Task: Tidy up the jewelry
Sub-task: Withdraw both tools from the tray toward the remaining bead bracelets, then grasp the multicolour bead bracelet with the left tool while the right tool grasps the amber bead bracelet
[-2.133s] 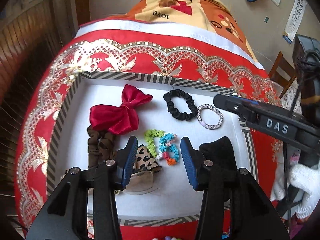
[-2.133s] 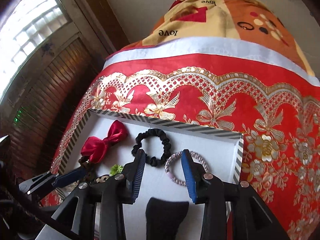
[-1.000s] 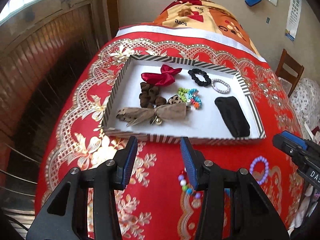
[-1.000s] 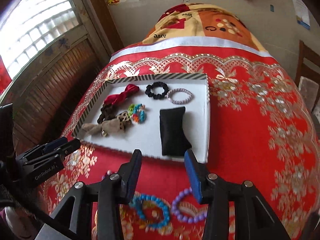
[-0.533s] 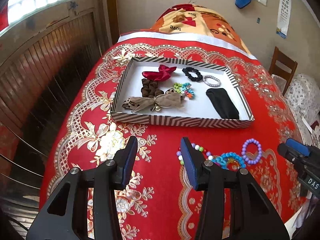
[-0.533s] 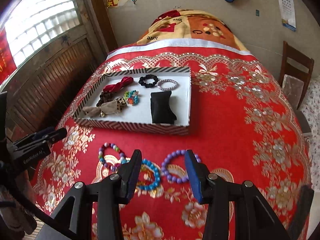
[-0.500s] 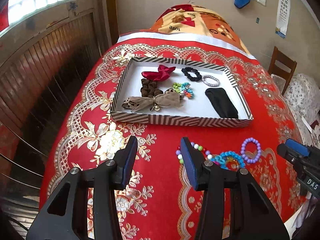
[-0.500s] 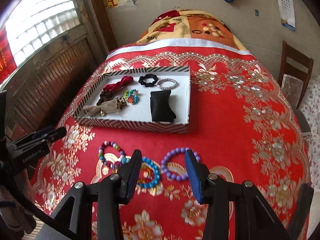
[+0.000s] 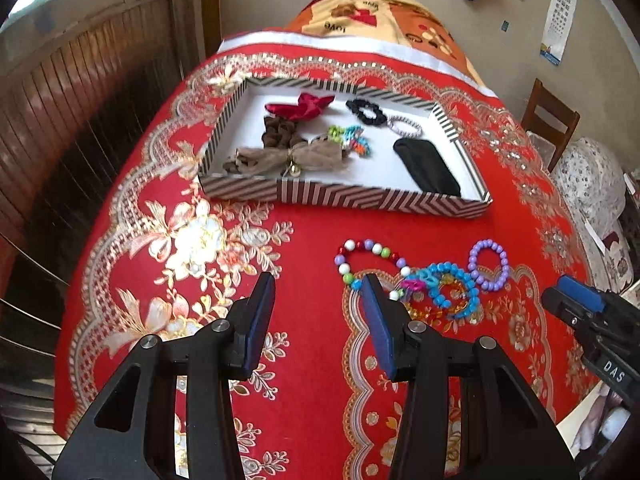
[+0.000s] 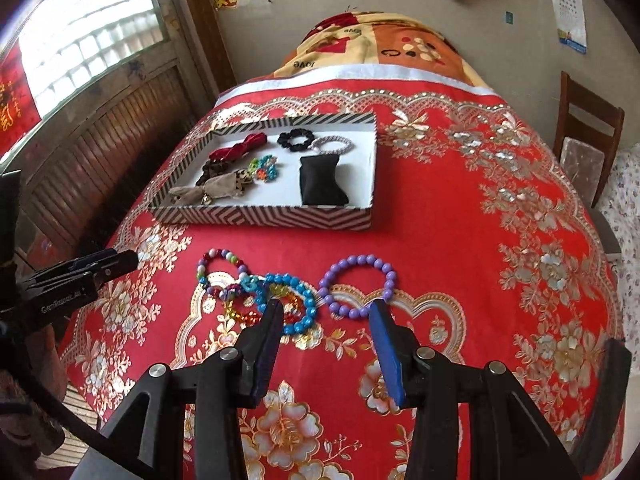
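Observation:
A striped box lid (image 9: 344, 197) (image 10: 260, 216) on the red cloth holds a red bow (image 9: 302, 105), scrunchies, a tan bow (image 9: 280, 157), a black pouch (image 9: 426, 166) and a sparkly band. In front of it on the cloth lie a multicolour bead bracelet (image 9: 370, 260) (image 10: 222, 268), a blue bead bracelet (image 9: 454, 290) (image 10: 290, 300) and a purple bead bracelet (image 9: 489, 265) (image 10: 358, 286). My left gripper (image 9: 318, 300) is open and empty, above the cloth just left of the bracelets. My right gripper (image 10: 326, 324) is open and empty, just short of the blue and purple bracelets.
The red gold-patterned cloth (image 10: 460, 220) covers a table that drops off on all sides. A patterned blanket (image 10: 384, 48) lies at the far end. A wooden chair (image 10: 588, 132) stands at the right, a slatted wooden wall (image 9: 80, 92) at the left.
Both grippers have pulled back from over the box toward the near edge of the table. The three bead bracelets have come into view. Both stay open and empty.

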`<action>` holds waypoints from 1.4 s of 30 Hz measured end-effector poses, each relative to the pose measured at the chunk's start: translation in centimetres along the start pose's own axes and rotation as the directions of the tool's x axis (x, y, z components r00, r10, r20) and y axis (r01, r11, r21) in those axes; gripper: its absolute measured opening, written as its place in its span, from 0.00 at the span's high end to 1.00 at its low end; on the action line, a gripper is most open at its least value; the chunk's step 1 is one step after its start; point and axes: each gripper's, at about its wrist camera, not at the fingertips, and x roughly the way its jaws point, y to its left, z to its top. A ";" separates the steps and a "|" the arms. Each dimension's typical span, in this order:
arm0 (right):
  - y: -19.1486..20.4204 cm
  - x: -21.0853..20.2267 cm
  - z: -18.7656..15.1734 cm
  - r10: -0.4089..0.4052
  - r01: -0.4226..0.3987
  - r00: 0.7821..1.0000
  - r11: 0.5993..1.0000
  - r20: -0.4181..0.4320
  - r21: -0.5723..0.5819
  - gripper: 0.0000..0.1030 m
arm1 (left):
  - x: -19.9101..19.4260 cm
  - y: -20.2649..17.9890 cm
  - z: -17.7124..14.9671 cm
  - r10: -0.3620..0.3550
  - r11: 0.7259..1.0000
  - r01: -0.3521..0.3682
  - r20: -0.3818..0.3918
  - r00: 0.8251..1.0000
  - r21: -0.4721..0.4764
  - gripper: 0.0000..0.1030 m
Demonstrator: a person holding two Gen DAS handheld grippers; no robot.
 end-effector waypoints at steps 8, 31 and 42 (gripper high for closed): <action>1.6 3.5 0.1 0.085 -0.089 0.995 0.994 -0.060 -0.062 0.63 | 2.8 0.4 0.2 -0.039 0.999 0.037 -0.071 0.997 -0.026 0.57; 3.3 10.3 0.8 0.081 -0.131 0.979 0.953 -0.188 -0.274 0.83 | 8.6 0.3 2.2 -0.019 1.000 0.018 -0.171 0.985 -0.010 0.57; 2.7 8.7 1.7 0.144 -0.167 0.981 0.968 -0.131 -0.185 0.92 | 10.0 -1.3 2.7 -0.058 0.996 0.068 -0.145 0.988 0.065 0.88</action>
